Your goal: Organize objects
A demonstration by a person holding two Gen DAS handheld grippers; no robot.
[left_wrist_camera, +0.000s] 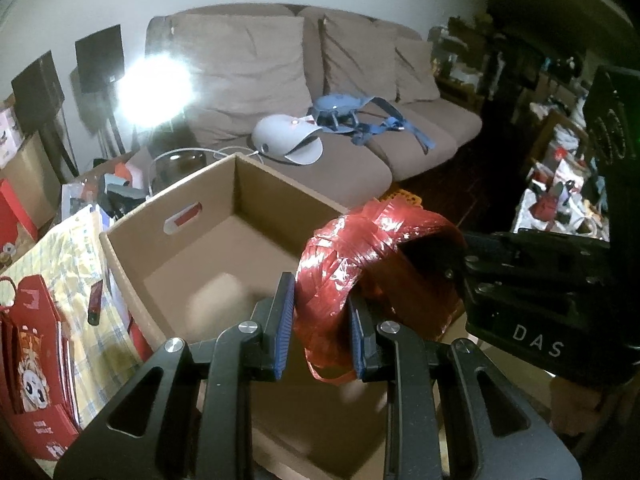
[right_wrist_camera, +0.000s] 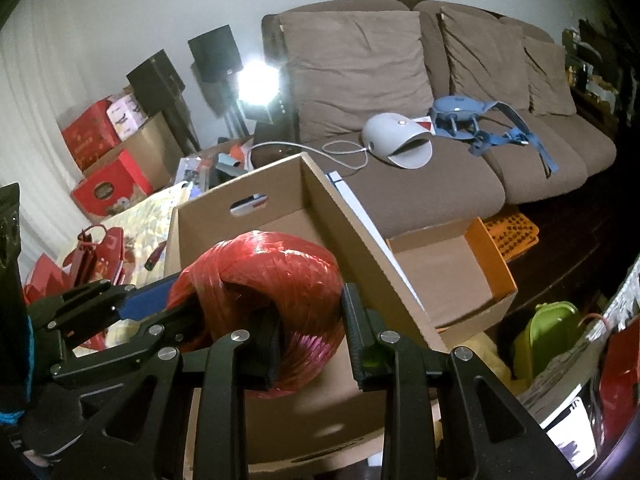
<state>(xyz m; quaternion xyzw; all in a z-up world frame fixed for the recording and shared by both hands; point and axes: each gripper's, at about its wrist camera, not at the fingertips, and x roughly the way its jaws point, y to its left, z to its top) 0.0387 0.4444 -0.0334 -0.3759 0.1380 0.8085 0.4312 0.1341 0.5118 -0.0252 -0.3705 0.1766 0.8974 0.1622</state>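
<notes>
Twine ball (left_wrist_camera: pixel 360 264): red, glossy plastic ribbon, hollow centre, loose tail; clamped by left tongs (left_wrist_camera: pixel 322 320) and right tongs (right_wrist_camera: pixel 312 336), above cardboard box (left_wrist_camera: pixel 172 216).

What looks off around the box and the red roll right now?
A loose strip hangs off the red raffia roll near the left gripper; the winding looks uneven there. Both grippers, right gripper too, clamp it above the open cardboard box, which looks undamaged.

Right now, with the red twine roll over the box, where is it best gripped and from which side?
By the wound wall of the twine roll, one finger inside its hollow, one outside, as both claws do now: left claw and right claw on opposite sides. The bundle looks too wide to span.
</notes>
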